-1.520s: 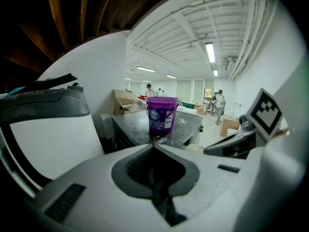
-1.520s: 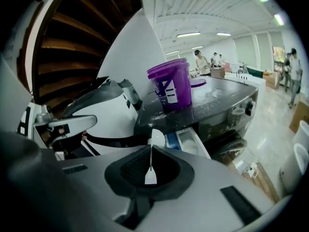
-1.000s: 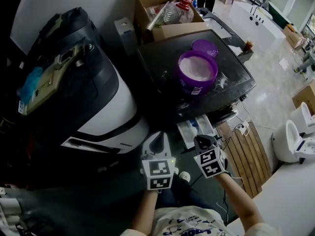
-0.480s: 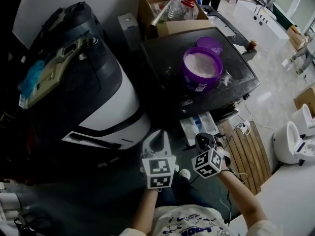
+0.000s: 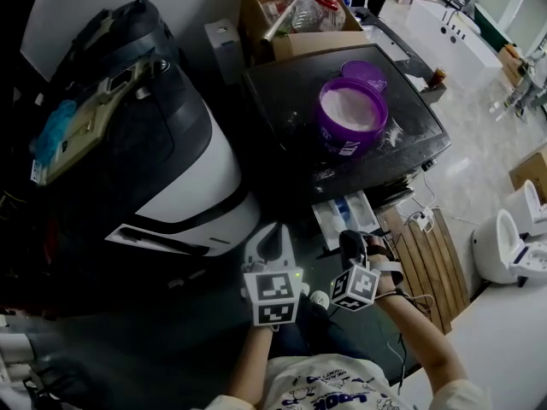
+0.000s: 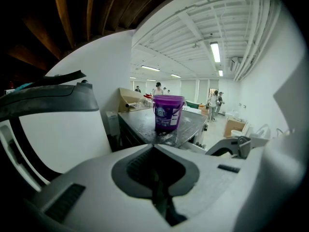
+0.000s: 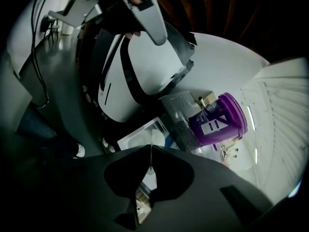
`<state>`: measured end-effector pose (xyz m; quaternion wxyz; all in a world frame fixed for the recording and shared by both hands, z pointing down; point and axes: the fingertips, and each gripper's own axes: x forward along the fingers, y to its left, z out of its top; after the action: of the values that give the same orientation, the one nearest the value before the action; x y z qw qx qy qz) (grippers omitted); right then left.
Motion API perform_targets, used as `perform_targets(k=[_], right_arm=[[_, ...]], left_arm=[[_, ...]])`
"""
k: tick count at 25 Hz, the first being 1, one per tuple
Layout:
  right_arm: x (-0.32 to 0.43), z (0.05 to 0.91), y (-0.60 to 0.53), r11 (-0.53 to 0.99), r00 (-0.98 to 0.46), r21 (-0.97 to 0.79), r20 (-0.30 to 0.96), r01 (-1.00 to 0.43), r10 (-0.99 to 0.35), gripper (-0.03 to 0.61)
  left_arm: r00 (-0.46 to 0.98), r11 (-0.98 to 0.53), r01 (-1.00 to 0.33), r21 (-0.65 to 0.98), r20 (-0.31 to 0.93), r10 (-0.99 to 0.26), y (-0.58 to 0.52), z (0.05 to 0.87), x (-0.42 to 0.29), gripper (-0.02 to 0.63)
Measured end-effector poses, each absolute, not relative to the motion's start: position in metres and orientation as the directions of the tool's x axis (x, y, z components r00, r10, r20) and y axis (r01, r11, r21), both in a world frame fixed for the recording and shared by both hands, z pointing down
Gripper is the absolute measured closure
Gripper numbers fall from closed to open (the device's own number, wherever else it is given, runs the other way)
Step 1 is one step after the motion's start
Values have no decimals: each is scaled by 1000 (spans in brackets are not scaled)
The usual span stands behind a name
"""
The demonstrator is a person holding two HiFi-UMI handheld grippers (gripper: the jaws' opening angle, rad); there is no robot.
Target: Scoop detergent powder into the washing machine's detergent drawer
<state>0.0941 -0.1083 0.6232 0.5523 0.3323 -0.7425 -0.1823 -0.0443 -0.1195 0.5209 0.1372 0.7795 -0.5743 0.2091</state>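
The dark top of the washing machine (image 5: 286,92) holds a purple tub (image 5: 349,120) of white powder, and the drawer (image 5: 345,219) sticks out open just below it. The left claw (image 5: 274,229) and the right claw (image 5: 347,236) are both shut tight and hold nothing, with the right claw just beside the drawer.

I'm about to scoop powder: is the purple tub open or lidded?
Open. The tub shows white powder in its mouth, and its purple lid lies on the washer top just behind it.
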Motion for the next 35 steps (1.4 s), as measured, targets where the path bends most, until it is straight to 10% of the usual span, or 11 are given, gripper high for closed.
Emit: perform_targets(k=[18, 35], right_arm=[[89, 626, -103, 650, -129, 755, 638, -90, -759, 558], [108, 591, -116, 554, -210, 413, 633, -722, -745, 558]], left_arm=[[238, -281, -960, -18, 482, -843, -116, 521, -52, 611], [226, -264, -964, -24, 447, -866, -121, 500, -52, 611]])
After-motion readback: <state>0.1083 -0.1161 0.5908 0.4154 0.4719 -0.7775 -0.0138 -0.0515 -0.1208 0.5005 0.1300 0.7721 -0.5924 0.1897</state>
